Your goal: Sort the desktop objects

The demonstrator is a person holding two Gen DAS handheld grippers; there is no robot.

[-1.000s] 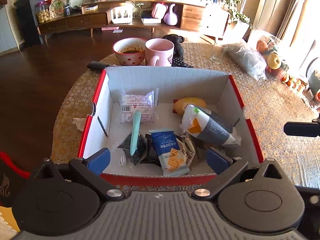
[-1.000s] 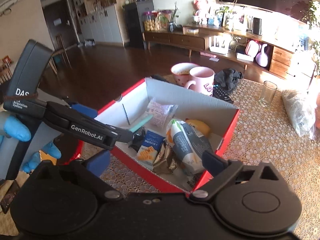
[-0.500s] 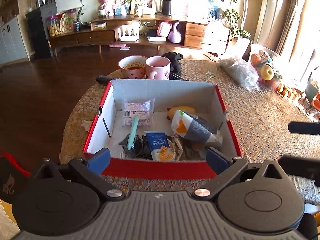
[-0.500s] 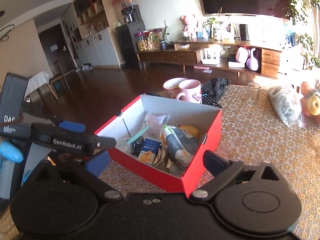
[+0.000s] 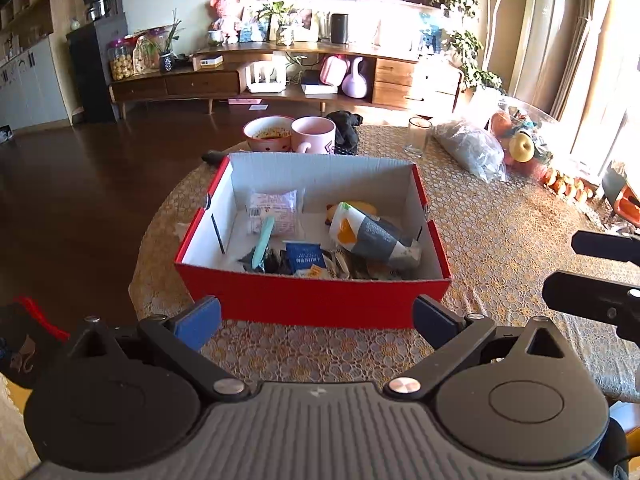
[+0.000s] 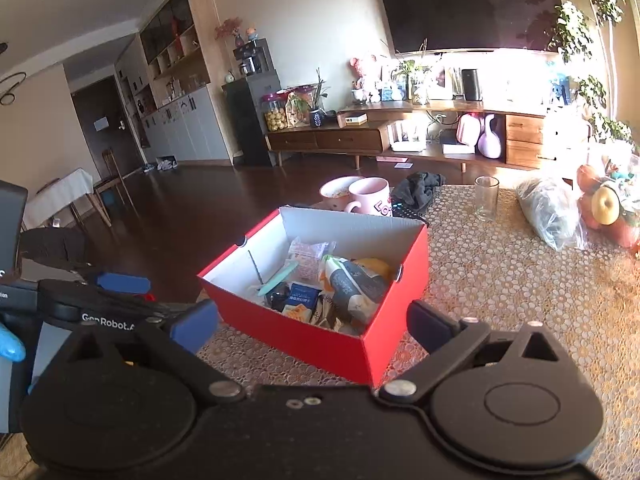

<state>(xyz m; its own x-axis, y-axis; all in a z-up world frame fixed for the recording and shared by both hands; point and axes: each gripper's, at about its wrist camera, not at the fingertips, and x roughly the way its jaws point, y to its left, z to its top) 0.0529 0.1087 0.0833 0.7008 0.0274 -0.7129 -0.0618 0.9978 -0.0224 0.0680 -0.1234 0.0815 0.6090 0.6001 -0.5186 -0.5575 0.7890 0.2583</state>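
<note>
Brimming red box [image 5: 316, 300], white-lined, snack-filled.

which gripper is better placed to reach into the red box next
Left, probably. The left gripper faces the red box squarely, open and empty. The right gripper, also open and empty, meets the box at its corner, from off to the side.

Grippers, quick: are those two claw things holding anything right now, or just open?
Left gripper: open, empty, in front of the red box.
Right gripper: open, empty.
</note>
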